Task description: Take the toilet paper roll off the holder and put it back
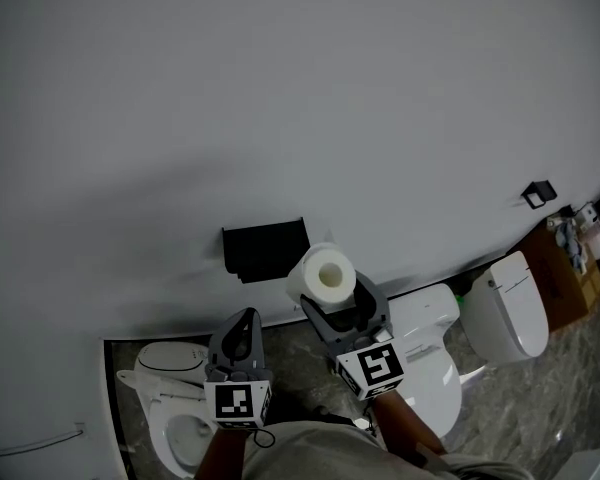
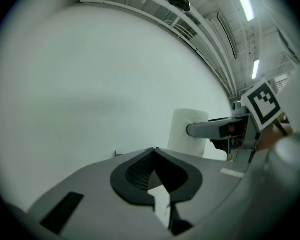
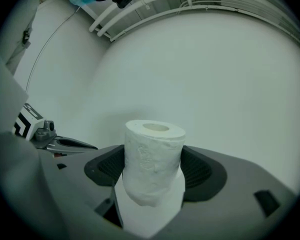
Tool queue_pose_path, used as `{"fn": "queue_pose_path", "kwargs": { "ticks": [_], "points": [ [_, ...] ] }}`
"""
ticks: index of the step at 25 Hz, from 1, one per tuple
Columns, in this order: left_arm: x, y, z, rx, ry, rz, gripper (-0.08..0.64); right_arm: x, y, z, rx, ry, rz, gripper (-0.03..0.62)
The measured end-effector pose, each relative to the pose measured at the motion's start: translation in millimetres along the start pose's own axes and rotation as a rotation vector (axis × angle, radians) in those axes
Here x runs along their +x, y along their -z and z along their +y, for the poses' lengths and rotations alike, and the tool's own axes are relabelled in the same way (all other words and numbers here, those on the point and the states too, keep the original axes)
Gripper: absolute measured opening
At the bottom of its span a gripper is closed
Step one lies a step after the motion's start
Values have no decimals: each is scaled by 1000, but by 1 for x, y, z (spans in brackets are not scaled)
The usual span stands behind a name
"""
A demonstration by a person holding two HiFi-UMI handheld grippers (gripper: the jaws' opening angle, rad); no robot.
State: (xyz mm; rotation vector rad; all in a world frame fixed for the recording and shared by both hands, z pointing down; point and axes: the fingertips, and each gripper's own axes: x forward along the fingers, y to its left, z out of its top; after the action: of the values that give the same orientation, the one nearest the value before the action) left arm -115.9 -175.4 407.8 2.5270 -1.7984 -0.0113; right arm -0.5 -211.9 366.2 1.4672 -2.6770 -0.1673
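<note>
Toilet paper roll (image 1: 322,273) sits off its holder, clamped across its middle between the two jaws of the right tool (image 1: 338,303), with its open cardboard core facing up toward the head camera. In the right gripper view the dark ribbed pads press in on both sides of the roll, and the paper bulges slightly below them. The roll hangs just right of the black holder (image 1: 265,248), near that holder's lower right corner; whether the two touch cannot be told. The holder is fixed to a plain pale wall (image 1: 280,98). Left of the roll and a little nearer, the left tool (image 1: 246,318) points at the wall with its jaws clenched tip to tip and nothing between them, as the left gripper view confirms. Below the tools stand three white toilets on a mottled stone floor (image 1: 580,368): one at the near left (image 1: 175,408), one under the right tool (image 1: 430,358), and one farther right (image 1: 505,308). A small black fitting (image 1: 538,194) is on the wall at far right.
</note>
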Motion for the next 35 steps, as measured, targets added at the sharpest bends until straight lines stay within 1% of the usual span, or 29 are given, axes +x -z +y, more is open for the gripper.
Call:
{"fn": "queue_pose_path", "kwargs": {
  "ticks": [2, 4, 7, 13, 17, 24, 30, 35],
  "points": [
    [-3, 6, -6, 10, -5, 16, 12, -8, 3, -3, 5, 0, 0, 336],
    [-13, 6, -28, 21, -5, 14, 12, -33, 4, -8, 3, -7, -13, 336],
    [-18, 2, -50, 3, -3, -3, 12, -53, 6, -12, -5, -13, -16, 336],
    [-22, 4, -74, 35, 22, 3, 12, -75, 13, -18, 1, -13, -1, 336],
    [-27, 7, -84, 32, 22, 10, 12, -86, 17, -18, 10, -19, 10, 336],
    [-35, 12, -91, 60, 22, 25, 12, -98, 22, -17, 12, -29, 14, 336],
    [-34, 11, -90, 47, 19, 18, 12, -96, 19, -16, 12, -28, 3, 336],
    [-32, 3, -77, 19, 1, -9, 12, -84, 1, -14, -4, -29, -30, 336]
  ]
}}
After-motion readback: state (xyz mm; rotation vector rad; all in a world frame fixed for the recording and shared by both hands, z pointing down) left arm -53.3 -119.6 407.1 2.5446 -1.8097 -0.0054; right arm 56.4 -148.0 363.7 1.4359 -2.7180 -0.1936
